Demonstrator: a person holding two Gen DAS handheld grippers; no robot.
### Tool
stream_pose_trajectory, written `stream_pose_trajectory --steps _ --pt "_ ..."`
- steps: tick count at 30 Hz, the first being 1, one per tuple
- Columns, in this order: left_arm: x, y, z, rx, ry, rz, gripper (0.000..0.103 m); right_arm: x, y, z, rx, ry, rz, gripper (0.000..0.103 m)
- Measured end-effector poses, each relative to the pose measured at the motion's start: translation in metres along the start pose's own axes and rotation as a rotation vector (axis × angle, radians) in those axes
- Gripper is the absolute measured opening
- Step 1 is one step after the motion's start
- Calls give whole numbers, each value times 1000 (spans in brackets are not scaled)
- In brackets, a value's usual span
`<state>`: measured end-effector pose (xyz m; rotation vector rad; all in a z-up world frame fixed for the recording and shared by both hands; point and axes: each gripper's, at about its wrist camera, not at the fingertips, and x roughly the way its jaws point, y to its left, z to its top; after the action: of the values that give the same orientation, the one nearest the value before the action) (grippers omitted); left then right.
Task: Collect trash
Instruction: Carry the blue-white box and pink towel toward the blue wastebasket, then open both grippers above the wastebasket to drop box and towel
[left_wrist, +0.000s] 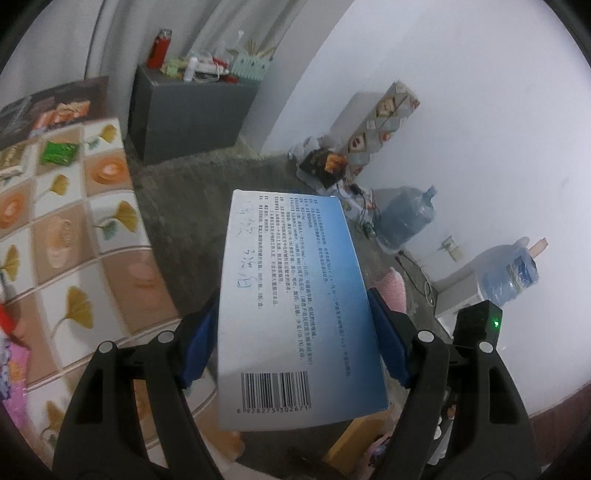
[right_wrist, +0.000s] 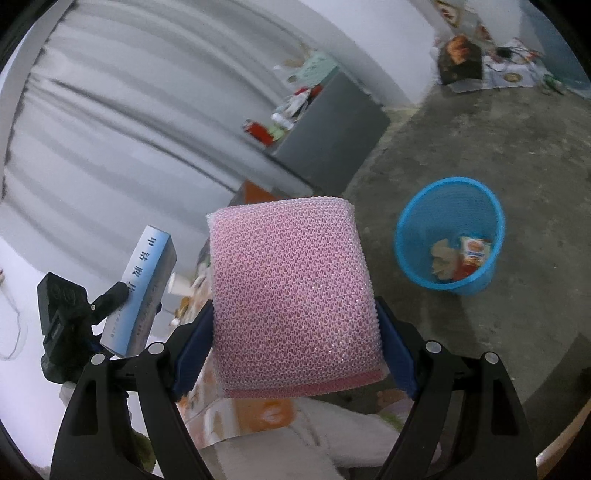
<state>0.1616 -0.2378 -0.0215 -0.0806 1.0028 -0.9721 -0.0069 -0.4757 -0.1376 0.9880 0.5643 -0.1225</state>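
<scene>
In its own view the left tool (left_wrist: 293, 339) clamps a blue-and-white medicine box (left_wrist: 291, 295) at frame centre, angled downward, while the right tool (right_wrist: 295, 343) grips a pink mesh sponge (right_wrist: 291, 295) left of the blue wastebasket (right_wrist: 410, 254) on the floor.

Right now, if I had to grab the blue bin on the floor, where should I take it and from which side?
Probably by the rim of the blue bin, coming down from above. It stands upright with its mouth open, and the mesh wall tapers downward, so a side pinch would likely slip. Both hand-held grippers are full, though.
</scene>
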Motion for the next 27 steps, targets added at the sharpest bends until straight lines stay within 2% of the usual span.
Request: stream_pose_trajectory --steps 4,9,15,17,18,20,23,27 --pt "44 -10 10 11 55 -7 72 3 -32 12 44 2 -71 80" --pt "111 -20 27 18 120 -8 72 29 -67 34 92 42 -120 80" --pt "189 -25 59 38 119 30 73 97 -107 82 137 80 -165 82" --pt "217 -24 67 37 116 41 82 126 -123 96 125 75 -211 88" --pt "237 -22 69 29 118 48 86 147 -137 99 123 93 -262 91" --pt "274 -12 69 4 155 107 86 174 -161 97 139 143 -342 91" --pt "292 2 64 -35 158 174 86 192 -187 82 166 175 -438 91" --pt "279 6 53 -53 158 139 86 170 -192 61 174 115 -453 91"
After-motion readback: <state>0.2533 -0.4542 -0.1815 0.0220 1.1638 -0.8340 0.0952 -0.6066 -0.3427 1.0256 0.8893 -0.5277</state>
